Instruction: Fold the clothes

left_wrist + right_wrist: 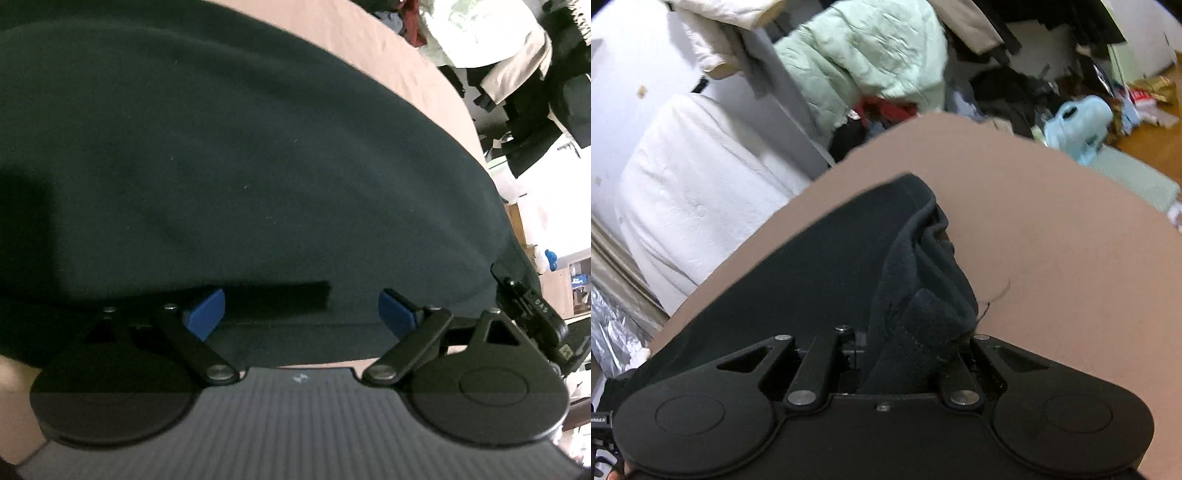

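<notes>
Left gripper [301, 314] stands with its jaws spread wide, the two blue pads [205, 313] well apart and nothing between them. It hovers low over the near edge of a dark garment [229, 155], which lies spread flat across most of the left wrist view. A black strip [280, 295], part of the garment or a shadow on it, cannot be told which, runs between the two pads. The garment rests on a tan surface [406, 62], bare along the far right side and in a thin band at the near edge. Beyond the far right edge of that surface, clutter of pale and dark items [509, 55] is visible but too blurred to identify.

Right gripper [905, 354] holds a bunched fold of the same dark garment [827, 266]; the cloth fills the gap between the linkage arms and hides the fingertips, so the jaws are closed on it. From the grip, a rumpled ridge of cloth [923, 258] runs toward the far end of the garment, with the flat part of the garment lying to its left. Bare tan surface [1071, 258] lies to the right of the ridge and beyond the far end. A loose dark thread [997, 295] lies on the surface just right of the gripped fold. Past the far edge are a pale green padded jacket [871, 62], a white quilted item [701, 184] at far left, and a light blue object [1078, 122] at far right.
</notes>
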`<state>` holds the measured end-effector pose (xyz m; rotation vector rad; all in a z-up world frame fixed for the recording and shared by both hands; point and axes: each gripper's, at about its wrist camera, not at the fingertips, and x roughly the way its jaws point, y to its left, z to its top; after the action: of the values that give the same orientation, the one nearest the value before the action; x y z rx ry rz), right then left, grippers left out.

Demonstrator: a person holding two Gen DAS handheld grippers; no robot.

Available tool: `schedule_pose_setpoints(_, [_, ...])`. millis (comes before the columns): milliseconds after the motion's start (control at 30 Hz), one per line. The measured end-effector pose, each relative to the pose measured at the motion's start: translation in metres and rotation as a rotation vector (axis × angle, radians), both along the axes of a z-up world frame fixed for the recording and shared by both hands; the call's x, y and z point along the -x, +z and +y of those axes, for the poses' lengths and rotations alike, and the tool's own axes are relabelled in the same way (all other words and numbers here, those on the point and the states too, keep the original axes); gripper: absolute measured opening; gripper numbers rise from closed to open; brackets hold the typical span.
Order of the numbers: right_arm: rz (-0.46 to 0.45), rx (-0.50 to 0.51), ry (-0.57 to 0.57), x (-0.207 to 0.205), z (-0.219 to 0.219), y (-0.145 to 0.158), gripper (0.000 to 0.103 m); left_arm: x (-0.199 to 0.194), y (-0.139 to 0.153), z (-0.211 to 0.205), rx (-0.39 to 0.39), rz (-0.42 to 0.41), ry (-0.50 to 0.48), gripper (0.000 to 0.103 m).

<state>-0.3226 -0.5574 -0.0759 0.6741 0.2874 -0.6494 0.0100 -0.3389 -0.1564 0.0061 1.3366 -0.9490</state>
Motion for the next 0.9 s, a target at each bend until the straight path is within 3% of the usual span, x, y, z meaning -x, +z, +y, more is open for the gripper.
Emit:
schedule_pose_setpoints(267, [0.063, -0.052, -0.031, -0.002, -0.004, -0.019, 0.010, 0.019, 0.009, 0.005, 0.000, -0.134, -0.092, 0.091])
schedule_pose_setpoints(400, [0.107, 0.052, 0.008, -0.015, 0.000, 0.012, 0.010, 0.009, 0.035, 0.033, 0.038, -0.240, -0.116, 0.091])
schedule_pose_setpoints(500, [0.166, 0.142, 0.040, -0.039, 0.008, 0.042, 0.010, -0.014, 0.049, 0.053, 0.060, -0.271, -0.106, 0.091])
schedule_pose_setpoints(700, [0.293, 0.402, 0.121, -0.117, 0.049, 0.101, 0.011, -0.062, 0.049, 0.106, 0.113, -0.209, -0.085, 0.091])
schedule_pose_setpoints(800, [0.277, 0.456, 0.242, -0.168, 0.094, 0.114, 0.012, -0.078, 0.040, 0.139, 0.159, -0.244, -0.001, 0.091])
schedule_pose_setpoints(900, [0.334, 0.541, 0.389, -0.223, 0.149, 0.113, 0.012, -0.092, 0.032, 0.166, 0.253, -0.179, 0.084, 0.090])
